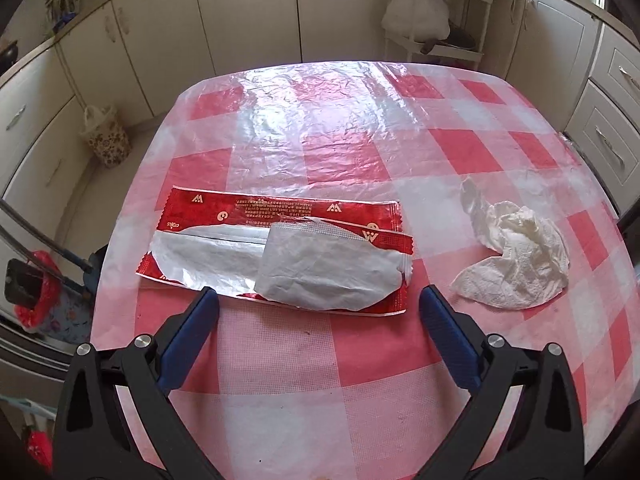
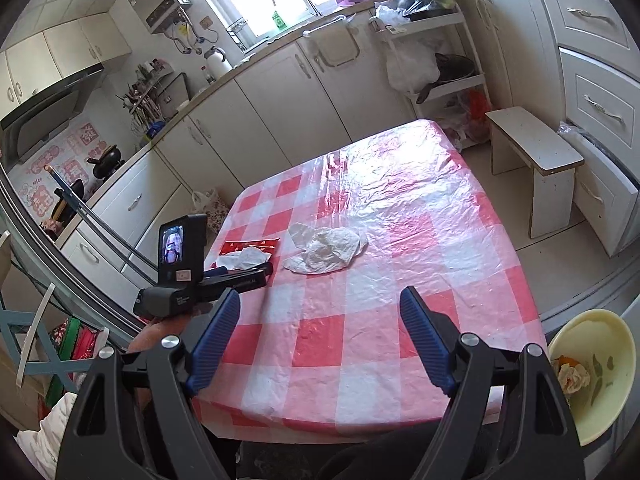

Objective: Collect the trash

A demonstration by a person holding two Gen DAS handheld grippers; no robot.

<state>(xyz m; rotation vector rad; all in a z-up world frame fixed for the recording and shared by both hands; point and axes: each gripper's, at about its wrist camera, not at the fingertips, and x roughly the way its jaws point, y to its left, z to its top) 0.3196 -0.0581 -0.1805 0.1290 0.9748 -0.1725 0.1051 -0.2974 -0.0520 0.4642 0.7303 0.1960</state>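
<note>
A torn red and silver wrapper (image 1: 280, 216) lies flat on the red-checked table (image 1: 360, 140), with a white paper piece (image 1: 328, 276) on top of it. My left gripper (image 1: 319, 294) hangs open just short of the wrapper's near edge, with nothing held. A crumpled white tissue (image 1: 520, 264) lies to the right of the wrapper. From the right wrist view the tissue (image 2: 326, 250) and wrapper (image 2: 250, 246) are further off. My right gripper (image 2: 321, 293) is open and empty over the table's near part. The left gripper's camera screen (image 2: 176, 244) shows at the left.
A pale yellow bowl (image 2: 612, 344) with paper scraps and peel sits below the table's near right corner. A white stool (image 2: 536, 148) stands right of the table. Cabinets line the walls. A floral bag (image 1: 108, 140) and a red bag (image 1: 36, 292) sit on the floor at the left.
</note>
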